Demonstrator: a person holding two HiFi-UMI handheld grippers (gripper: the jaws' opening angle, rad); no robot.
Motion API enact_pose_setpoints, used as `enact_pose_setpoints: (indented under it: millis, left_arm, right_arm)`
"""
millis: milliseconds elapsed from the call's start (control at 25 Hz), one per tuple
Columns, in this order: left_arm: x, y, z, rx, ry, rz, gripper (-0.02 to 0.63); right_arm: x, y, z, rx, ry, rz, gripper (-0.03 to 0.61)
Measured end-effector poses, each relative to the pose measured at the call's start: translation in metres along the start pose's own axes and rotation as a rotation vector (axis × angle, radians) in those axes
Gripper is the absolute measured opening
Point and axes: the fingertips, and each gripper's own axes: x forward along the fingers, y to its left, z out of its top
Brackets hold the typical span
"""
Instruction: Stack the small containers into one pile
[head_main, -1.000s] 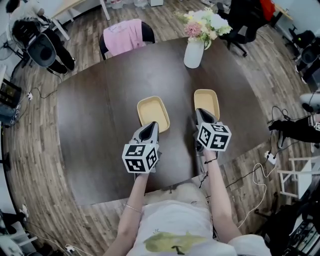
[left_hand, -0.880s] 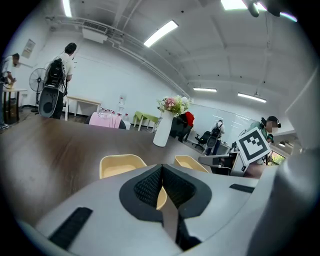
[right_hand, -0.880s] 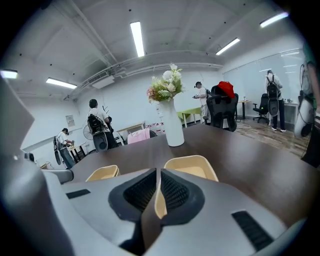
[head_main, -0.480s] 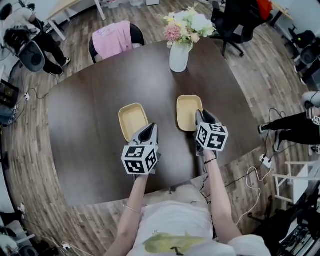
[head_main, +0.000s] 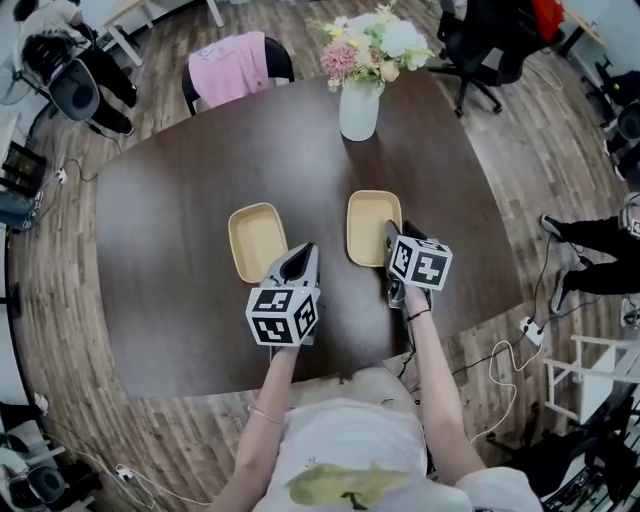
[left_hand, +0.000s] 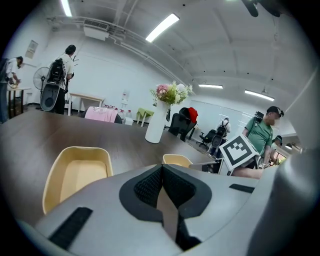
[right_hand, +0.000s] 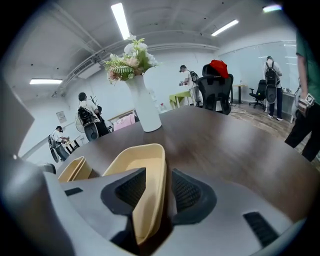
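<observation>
Right claw (right_hand: 156, 186) has just opened, container (right_hand: 140, 167) rim between its jaws.

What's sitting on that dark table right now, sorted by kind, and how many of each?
yellow containers: 2
white vase: 1
bunch of flowers: 1
Total: 4
</observation>
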Motion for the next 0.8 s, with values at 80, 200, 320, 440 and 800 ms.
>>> enact_pose_setpoints:
  millis: [80, 200, 320, 440, 800]
  left_arm:
    - [0.000, 0.000, -0.001, -0.003, 0.001, 0.012, 0.025]
    - [-0.001, 0.001, -0.001, -0.005, -0.001, 0.028, 0.025]
    - [-0.002, 0.003, -0.002, -0.010, -0.001, 0.044, 0.025]
    - [-0.005, 0.002, -0.002, -0.010, -0.007, 0.055, 0.025]
    - [-0.029, 0.014, 0.000, -0.024, -0.039, 0.109, 0.025]
  right_arm:
    - [0.003, -0.001, -0.004, 0.011, 0.023, 0.006, 0.163]
    - [0.005, -0.003, -0.005, 0.011, 0.035, 0.008, 0.105]
    - [0.009, -0.005, -0.010, -0.013, 0.066, 0.003, 0.057]
    - [0.010, -0.006, -0.012, 0.001, 0.084, 0.006, 0.042]
    - [-0.002, 0.003, 0.002, 0.071, 0.042, 0.058, 0.040]
